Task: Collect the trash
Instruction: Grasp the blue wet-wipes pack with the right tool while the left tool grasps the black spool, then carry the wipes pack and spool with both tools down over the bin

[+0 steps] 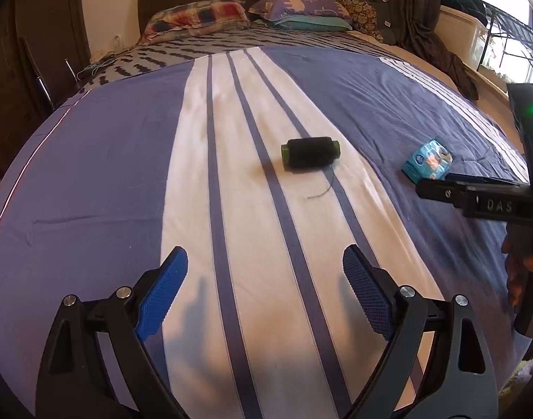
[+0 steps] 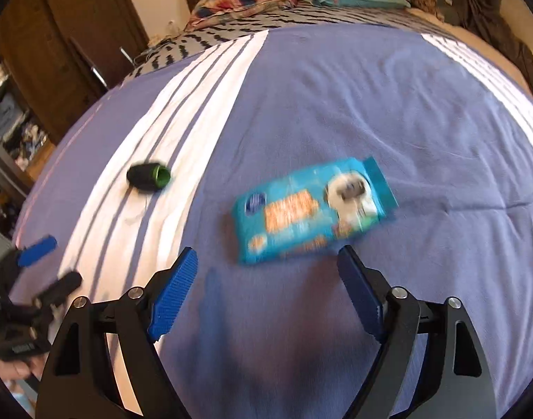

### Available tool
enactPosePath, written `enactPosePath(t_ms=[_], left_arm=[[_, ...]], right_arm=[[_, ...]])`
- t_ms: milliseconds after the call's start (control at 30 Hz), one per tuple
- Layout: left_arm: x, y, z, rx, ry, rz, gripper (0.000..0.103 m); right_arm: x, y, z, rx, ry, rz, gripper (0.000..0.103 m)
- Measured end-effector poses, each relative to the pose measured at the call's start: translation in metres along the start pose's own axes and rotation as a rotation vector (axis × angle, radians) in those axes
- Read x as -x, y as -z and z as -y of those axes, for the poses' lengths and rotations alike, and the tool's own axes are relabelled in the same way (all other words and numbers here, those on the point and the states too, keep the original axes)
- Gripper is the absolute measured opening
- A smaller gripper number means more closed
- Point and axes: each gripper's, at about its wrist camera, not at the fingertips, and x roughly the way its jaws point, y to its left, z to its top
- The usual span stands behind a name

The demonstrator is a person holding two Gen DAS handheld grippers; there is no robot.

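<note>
A teal snack packet point(image 2: 313, 209) lies flat on the blue bedspread, just ahead of my right gripper point(image 2: 268, 262), which is open and empty. The packet also shows in the left wrist view point(image 1: 427, 162), at the right. A black thread spool with green ends point(image 1: 310, 152) lies on the white stripe, with a loose thread trailing toward me; it also shows in the right wrist view point(image 2: 148, 176). My left gripper point(image 1: 265, 260) is open and empty, a good way short of the spool. The right gripper's body point(image 1: 482, 199) shows at the right edge of the left wrist view.
The bed point(image 1: 109, 181) has a blue and white striped cover. Pillows point(image 1: 203, 17) lie by the dark headboard. A dark wardrobe point(image 2: 74, 35) stands left of the bed. Clothes point(image 1: 437, 42) and a window ledge are on the right. My left gripper point(image 2: 43, 262) shows at the lower left of the right wrist view.
</note>
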Motion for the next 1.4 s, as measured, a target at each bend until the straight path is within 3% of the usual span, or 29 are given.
enactPosePath(t_ms=[400, 567, 700, 733, 833, 867, 933, 1067, 1400], left_arm=[[-0.056, -0.048, 0.016, 0.017, 0.052, -0.009, 0.086], [-0.078, -0.063, 0.018, 0.051, 0.069, -0.016, 0.086], [-0.089, -0.070, 0.021, 0.060, 0.066, -0.027, 0.085], [-0.090, -0.072, 0.022, 0.059, 0.069, -0.024, 0.084], [-0.092, -0.075, 0.023, 0.059, 0.081, -0.031, 0.061], [-0.092, -0.076, 0.023, 0.060, 0.086, -0.034, 0.058], [-0.088, -0.074, 0.023, 0.062, 0.084, -0.036, 0.052], [-0.066, -0.064, 0.027, 0.051, 0.097, -0.025, 0.052], [0.042, -0.012, 0.044, -0.017, 0.105, 0.065, 0.052]], right_arm=[[-0.032, -0.035, 0.000, -0.001, 0.058, 0.019, 0.081], [-0.033, -0.041, 0.007, 0.015, 0.103, 0.042, 0.043], [-0.029, -0.040, 0.013, 0.036, 0.105, 0.046, 0.041], [-0.028, -0.039, 0.012, 0.048, 0.112, 0.050, 0.041], [-0.023, -0.037, 0.009, 0.067, 0.109, 0.057, 0.039], [-0.022, -0.036, 0.009, 0.069, 0.107, 0.058, 0.039], [-0.016, -0.032, 0.006, 0.081, 0.109, 0.064, 0.039], [0.008, -0.021, -0.003, 0.115, 0.150, 0.104, 0.039], [0.103, 0.033, -0.029, 0.148, 0.195, 0.206, 0.039]])
